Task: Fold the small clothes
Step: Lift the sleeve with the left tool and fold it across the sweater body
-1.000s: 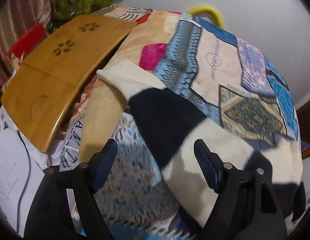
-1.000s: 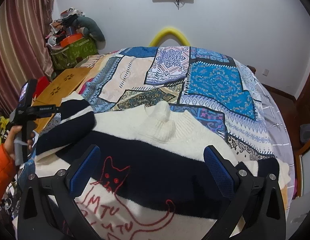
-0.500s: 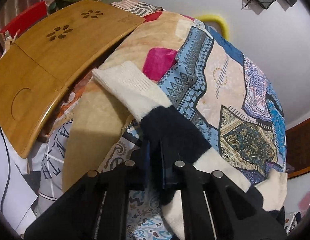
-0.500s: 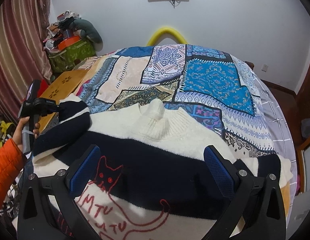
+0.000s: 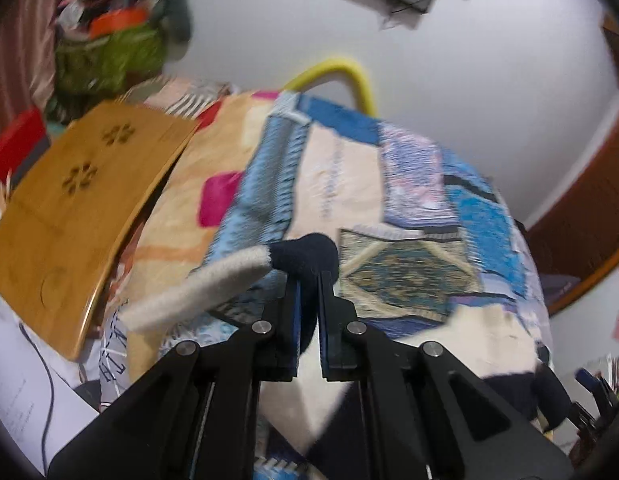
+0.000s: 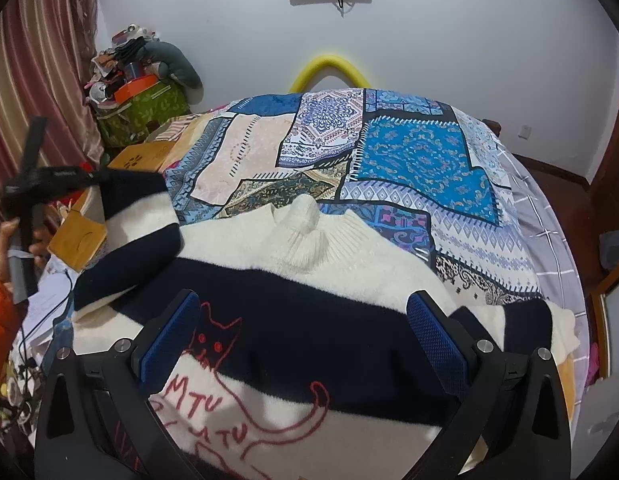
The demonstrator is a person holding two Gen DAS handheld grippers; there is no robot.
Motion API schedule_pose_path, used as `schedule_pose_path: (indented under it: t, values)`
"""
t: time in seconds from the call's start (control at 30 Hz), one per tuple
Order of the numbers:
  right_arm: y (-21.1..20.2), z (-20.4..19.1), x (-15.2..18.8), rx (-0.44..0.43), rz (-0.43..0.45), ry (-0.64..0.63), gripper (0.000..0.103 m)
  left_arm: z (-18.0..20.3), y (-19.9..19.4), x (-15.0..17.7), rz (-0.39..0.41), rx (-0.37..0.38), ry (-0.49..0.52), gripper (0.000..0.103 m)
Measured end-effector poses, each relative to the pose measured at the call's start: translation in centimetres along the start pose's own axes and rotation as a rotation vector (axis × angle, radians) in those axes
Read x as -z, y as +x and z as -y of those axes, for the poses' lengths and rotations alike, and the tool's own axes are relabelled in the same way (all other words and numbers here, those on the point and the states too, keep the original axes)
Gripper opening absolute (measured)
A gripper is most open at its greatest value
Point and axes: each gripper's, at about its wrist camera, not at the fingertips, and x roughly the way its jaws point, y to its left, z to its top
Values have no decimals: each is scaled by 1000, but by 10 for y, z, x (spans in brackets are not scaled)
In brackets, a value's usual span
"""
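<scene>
Left fingers (image 5: 307, 280) clamped on sweater (image 6: 309, 304) sleeve (image 5: 213, 284); right fingers (image 6: 305, 332) spread above red "MTU" cat stitching (image 6: 245, 392).

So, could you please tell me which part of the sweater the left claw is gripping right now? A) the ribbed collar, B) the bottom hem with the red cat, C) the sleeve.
C: the left claw is shut on the sleeve, lifted off the bedspread.

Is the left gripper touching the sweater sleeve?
Touching. The left wrist view shows the left gripper shut on the sleeve, dark knit pinched between its fingers, cream cuff hanging free.
</scene>
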Motion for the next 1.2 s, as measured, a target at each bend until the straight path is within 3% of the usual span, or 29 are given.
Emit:
schedule_pose_path:
  t: [0.3, 0.6, 0.77, 1.2]
  values:
    - [-17, 10, 6, 14, 9, 15, 103, 78, -66, 4, 80, 100, 131, 6]
    - [-40, 21, 13, 24, 39, 14, 103, 155, -100, 25, 111, 173, 271, 6]
    - [-50, 30, 18, 19, 51, 27, 103, 187, -96, 42, 74, 197, 313, 6]
    - [-60, 54, 41, 7, 31, 82, 103, 241, -52, 107, -110, 240, 361, 6]
